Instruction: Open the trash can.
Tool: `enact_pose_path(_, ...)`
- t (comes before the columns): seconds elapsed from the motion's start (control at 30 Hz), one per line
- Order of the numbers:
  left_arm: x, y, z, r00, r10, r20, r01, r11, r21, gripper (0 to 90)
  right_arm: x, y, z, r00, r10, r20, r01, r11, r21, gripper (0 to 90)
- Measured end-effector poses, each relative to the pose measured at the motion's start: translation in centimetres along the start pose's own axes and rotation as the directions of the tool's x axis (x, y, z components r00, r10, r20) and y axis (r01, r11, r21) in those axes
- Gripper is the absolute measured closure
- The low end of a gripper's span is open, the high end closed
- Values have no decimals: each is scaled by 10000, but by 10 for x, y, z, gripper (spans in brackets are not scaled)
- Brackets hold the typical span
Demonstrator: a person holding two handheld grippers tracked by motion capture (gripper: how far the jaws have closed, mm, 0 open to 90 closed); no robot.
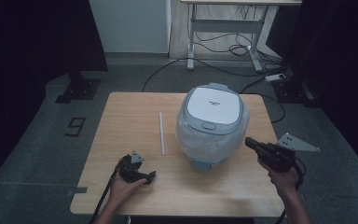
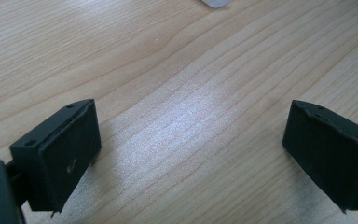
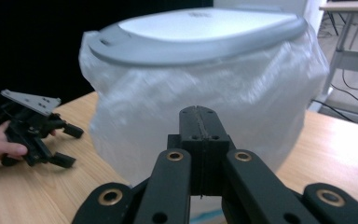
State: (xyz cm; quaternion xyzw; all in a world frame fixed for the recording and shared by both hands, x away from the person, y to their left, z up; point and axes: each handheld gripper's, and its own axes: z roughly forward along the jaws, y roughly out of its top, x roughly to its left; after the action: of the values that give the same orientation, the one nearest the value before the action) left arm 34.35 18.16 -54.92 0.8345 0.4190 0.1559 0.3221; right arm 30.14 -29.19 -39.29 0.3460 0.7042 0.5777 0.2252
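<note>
Resting low on the near left of the desk (image 1: 121, 107), left hand-held gripper (image 1: 145, 178) with jaws spread wide and nothing between them, bare wood grain showing in the left gripper view

Hovering at the near right edge, right hand-held gripper (image 1: 250, 142) with jaws pressed together on nothing, tips aimed at the rice cooker (image 1: 212, 123) and just short of its plastic wrap (image 3: 200, 109)

Standing right of centre on the desk, the cooker itself, lid (image 1: 213, 106) closed, body swathed in cloudy film up to the lid rim (film looking loose and crinkled, so likely to slip)

Lying apart to the left of the cooker, a thin white stick (image 1: 161, 133), untouched

Judging the step as reaching in to take hold of the wrap: opening the right jaws before contact, approaching level with the bulge of film below the lid rim, pinching a fold rather than pressing into the hard shell

Bringing the left gripper across to steady the base, since a one-sided tug risks sliding or tipping the cooker

Pulling slowly, watching for tearing
</note>
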Motion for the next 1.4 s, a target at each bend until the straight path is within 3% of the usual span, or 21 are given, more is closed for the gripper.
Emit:
enact_pose_path(0.47, 0, 0, 0, 10000, 1, 6, -1, 10000, 15, 35, 10, 25, 8, 9971, -68, -759, 44, 9995, -315, 900)
enact_pose_path(0.5, 0, 0, 0, 10000, 1, 7, -1, 10000, 15, 35, 11, 29, 10, 9949, 74, -1010, -112, 9992, -374, 900)
enact_pose_path(0.9, 0, 0, 0, 10000, 3, 1, -3, 10000, 13, 35, 27, 49, 22, 9906, -435, -1293, 385, 9984, -407, 900)
enact_pose_path(1.4, 0, 0, 0, 10000, 4, 3, -4, 10000, 13, 35, 31, 58, 43, 9877, -449, -1498, 424, 9989, -198, 900)
